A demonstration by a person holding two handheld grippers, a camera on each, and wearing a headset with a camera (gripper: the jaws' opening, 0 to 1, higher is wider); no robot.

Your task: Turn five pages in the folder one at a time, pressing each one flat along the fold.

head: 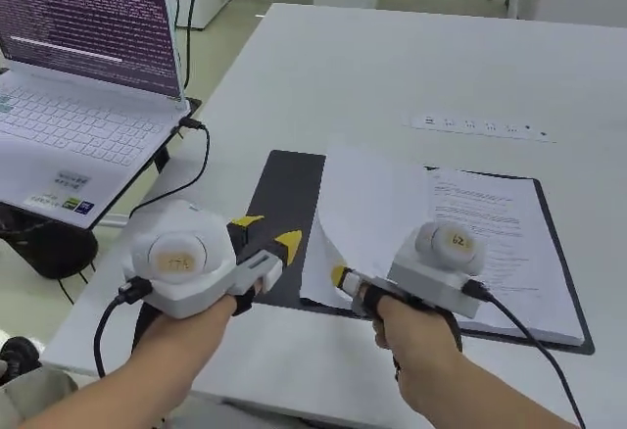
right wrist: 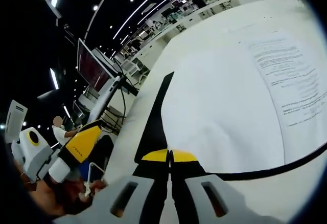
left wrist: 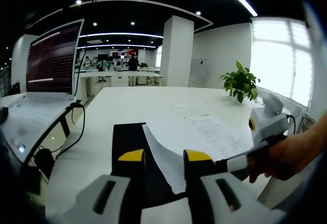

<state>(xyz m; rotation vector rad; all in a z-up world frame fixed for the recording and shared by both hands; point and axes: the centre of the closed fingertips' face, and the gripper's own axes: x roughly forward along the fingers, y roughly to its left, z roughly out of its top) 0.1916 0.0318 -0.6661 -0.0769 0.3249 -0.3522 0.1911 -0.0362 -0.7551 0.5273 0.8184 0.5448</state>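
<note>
A black folder [head: 286, 194] lies open on the white table, its left cover bare. A white page [head: 370, 215] is lifted and curls over from the right-hand stack of printed sheets [head: 509, 243]. My right gripper [head: 340, 276] is shut on the page's lower edge near the fold; in the right gripper view its yellow tips [right wrist: 169, 156] meet at the page's corner [right wrist: 219, 116]. My left gripper [head: 267, 233] hovers open over the folder's lower left corner, nothing between its jaws. In the left gripper view it [left wrist: 164, 155] faces the raised page [left wrist: 173, 142].
An open laptop [head: 78, 106] sits at the left with a black cable [head: 201, 155] trailing beside the folder. A white power strip [head: 485, 127] lies beyond the folder. The table's front edge runs just below the hands. A potted plant [left wrist: 240, 83] stands far off.
</note>
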